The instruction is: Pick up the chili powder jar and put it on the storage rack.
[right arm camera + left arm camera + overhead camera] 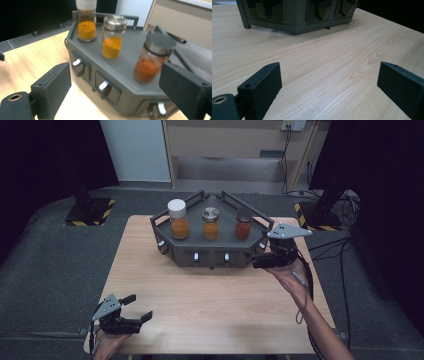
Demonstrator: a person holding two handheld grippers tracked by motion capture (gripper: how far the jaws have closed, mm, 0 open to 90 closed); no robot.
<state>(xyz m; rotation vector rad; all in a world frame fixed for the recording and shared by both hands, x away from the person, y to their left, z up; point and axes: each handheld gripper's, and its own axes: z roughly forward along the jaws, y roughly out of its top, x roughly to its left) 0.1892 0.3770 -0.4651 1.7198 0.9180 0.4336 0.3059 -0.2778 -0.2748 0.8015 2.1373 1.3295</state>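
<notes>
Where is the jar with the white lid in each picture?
High view: the white-lid jar is leftmost of three on the grey rack.
Left gripper view: not in it; the rack's front is at the top.
Right gripper view: top, left of centre.
Shared landmark: the rack.

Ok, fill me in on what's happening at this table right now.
A person holds a two-jaw gripper in each hand over a wooden table. A dark grey rack with drawers at the far side carries three spice jars on top: a white-capped jar, a metal-capped jar and a dark-capped jar. The right gripper is open beside the rack's right end, facing the dark-capped jar. The left gripper is open near the table's near left corner, holding nothing.
</notes>
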